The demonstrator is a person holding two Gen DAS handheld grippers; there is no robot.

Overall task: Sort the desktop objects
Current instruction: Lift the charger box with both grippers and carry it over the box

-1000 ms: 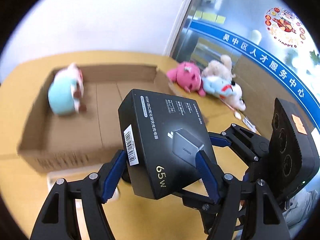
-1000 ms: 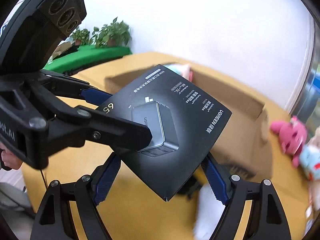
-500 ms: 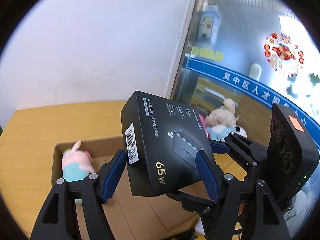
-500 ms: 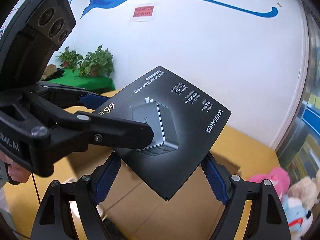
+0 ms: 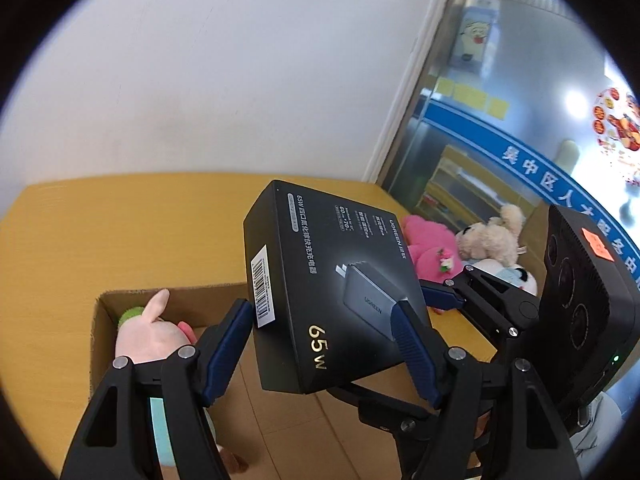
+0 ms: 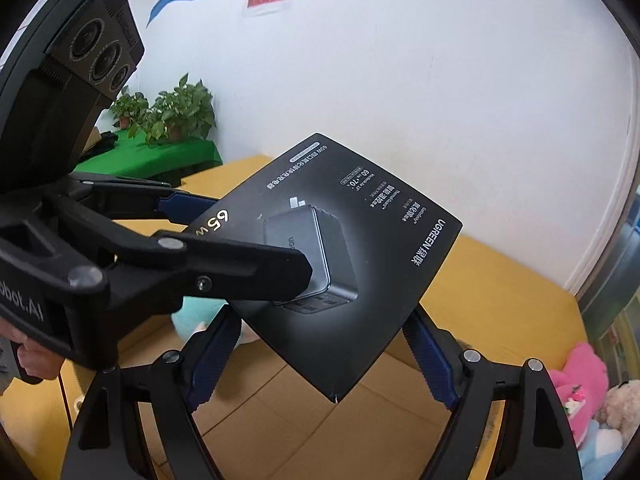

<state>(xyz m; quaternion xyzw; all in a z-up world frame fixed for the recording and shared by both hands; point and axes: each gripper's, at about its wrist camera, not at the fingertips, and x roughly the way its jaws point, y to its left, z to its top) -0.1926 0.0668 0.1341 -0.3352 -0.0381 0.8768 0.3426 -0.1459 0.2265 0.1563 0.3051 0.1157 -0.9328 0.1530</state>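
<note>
We hold the black box [image 5: 320, 280] aloft above the carton [image 5: 280, 412], left gripper [image 5: 324, 354] clamped on its sides. Our right gripper [image 6: 320, 360] brackets it at six o'clock; whether those pads press, we cannot tell.

The table [image 5: 132, 232] has a yellow-orange top and meets a white wall at its far edge. An open cardboard box [image 5: 100, 320] rests directly on it, below and ahead of the left claw [image 5: 324, 344]. Soft toys, one pink [image 5: 426, 248] and one beige [image 5: 488, 236], lie on the table right of the left claw, beyond the box.
</note>
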